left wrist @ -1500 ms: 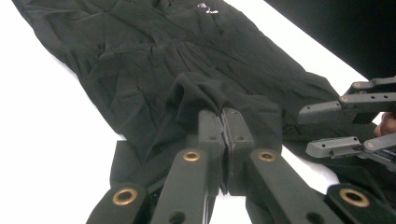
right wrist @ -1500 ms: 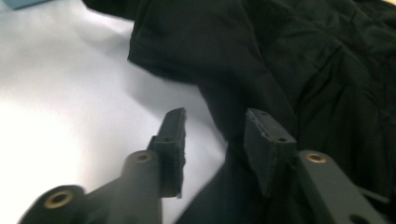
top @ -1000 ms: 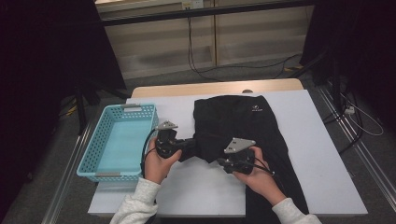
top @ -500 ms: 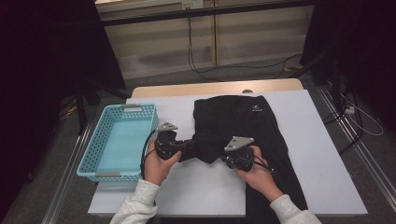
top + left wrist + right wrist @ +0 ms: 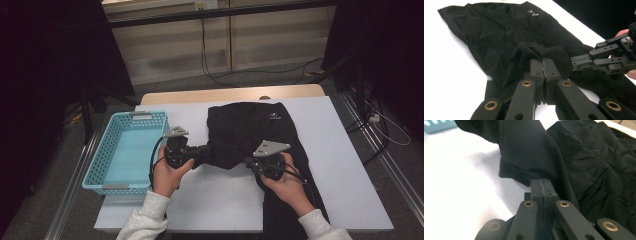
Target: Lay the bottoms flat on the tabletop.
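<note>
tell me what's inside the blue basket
The blue basket shows only its bare light-blue floor and perforated walls in the high view. Its near wall hides a thin strip of floor along that edge, so that strip cannot be checked.

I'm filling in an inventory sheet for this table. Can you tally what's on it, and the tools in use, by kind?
Black fabric garment: 1
Light blue perforated plastic basket: 1
Black two-jaw hand-held gripper: 2, left and right, both shut on the garment
Total: 4
</note>
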Available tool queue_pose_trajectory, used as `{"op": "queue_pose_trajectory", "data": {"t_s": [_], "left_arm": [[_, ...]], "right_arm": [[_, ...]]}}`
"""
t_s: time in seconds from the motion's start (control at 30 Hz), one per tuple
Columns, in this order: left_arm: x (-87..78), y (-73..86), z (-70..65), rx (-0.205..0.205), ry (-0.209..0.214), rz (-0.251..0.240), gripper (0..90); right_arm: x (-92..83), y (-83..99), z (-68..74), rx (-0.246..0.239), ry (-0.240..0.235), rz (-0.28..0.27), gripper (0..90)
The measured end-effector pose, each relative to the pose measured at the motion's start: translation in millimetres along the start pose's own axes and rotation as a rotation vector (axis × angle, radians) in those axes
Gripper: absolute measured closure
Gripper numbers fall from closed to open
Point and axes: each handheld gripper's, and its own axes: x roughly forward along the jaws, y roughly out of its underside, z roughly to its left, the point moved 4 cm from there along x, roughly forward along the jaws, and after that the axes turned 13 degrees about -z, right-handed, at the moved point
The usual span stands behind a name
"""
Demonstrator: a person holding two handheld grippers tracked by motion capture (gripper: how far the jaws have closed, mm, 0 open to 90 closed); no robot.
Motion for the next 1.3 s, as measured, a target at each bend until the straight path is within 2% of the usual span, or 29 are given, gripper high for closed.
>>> {"op": "queue_pose_trajectory", "data": {"t_s": [0.03,0.1,0.23,0.3,0.4,0.5,0.6,0.7,0.8,0.9,0.97,1.03,1.13,1.23,1.27,1.3], "left_arm": [[-0.2,-0.2,0.5,-0.008,0.002,-0.007,87.9],[-0.1,-0.1,2.0,0.006,-0.009,-0.012,87.8],[4.3,4.9,7.4,0.024,-0.031,-0.017,87.4],[8.2,9.5,11.5,0.035,-0.048,-0.011,86.9],[16.8,18.0,18.6,0.026,-0.069,-0.012,83.9],[22.6,25.6,21.5,0.042,-0.082,0.013,79.9],[24.4,30.8,26.2,0.063,-0.112,0.020,68.5],[26.5,36.5,24.7,0.058,-0.093,0.039,52.5],[23.9,39.4,24.2,0.099,-0.103,0.063,43.2],[19.6,46.0,25.6,0.106,-0.114,0.085,38.5],[18.8,52.0,27.5,0.137,-0.139,0.121,39.0],[19.6,55.9,29.2,0.141,-0.139,0.141,40.6],[19.0,59.4,34.8,0.145,-0.164,0.158,44.2],[20.0,65.7,36.3,0.119,-0.151,0.196,55.9],[20.4,66.2,35.8,0.119,-0.148,0.192,60.1],[21.0,66.2,34.1,0.114,-0.144,0.203,70.4]], "right_arm": [[-3.1,-2.7,-1.3,0.007,-0.007,-0.013,90.0],[-8.6,-7.6,-4.3,0.003,-0.013,-0.025,90.0],[-14.2,-14.2,-13.3,0.012,0.017,-0.062,90.0],[-12.8,-12.0,-17.5,0.028,0.031,-0.064,90.0],[-9.2,-7.0,-21.0,0.032,0.061,-0.069,90.0],[-3.9,-2.4,-23.3,0.040,0.081,-0.055,90.0],[-1.3,0.5,-26.3,0.054,0.094,-0.047,90.0],[0.0,0.7,-28.4,0.064,0.101,-0.052,90.0],[1.3,1.3,-25.5,0.058,0.089,-0.042,90.0],[-0.7,0.7,-26.5,0.046,0.099,-0.040,90.0],[-2.6,0.2,-30.3,0.053,0.110,-0.047,90.0],[-5.0,-0.5,-34.0,0.066,0.120,-0.060,90.0],[-8.5,-3.9,-37.3,0.067,0.132,-0.086,90.0],[-7.2,-5.3,-34.4,0.061,0.122,-0.084,90.0],[-6.3,-5.4,-33.3,0.060,0.120,-0.083,90.0],[-5.6,-5.7,-32.6,0.054,0.120,-0.084,90.0]]}}
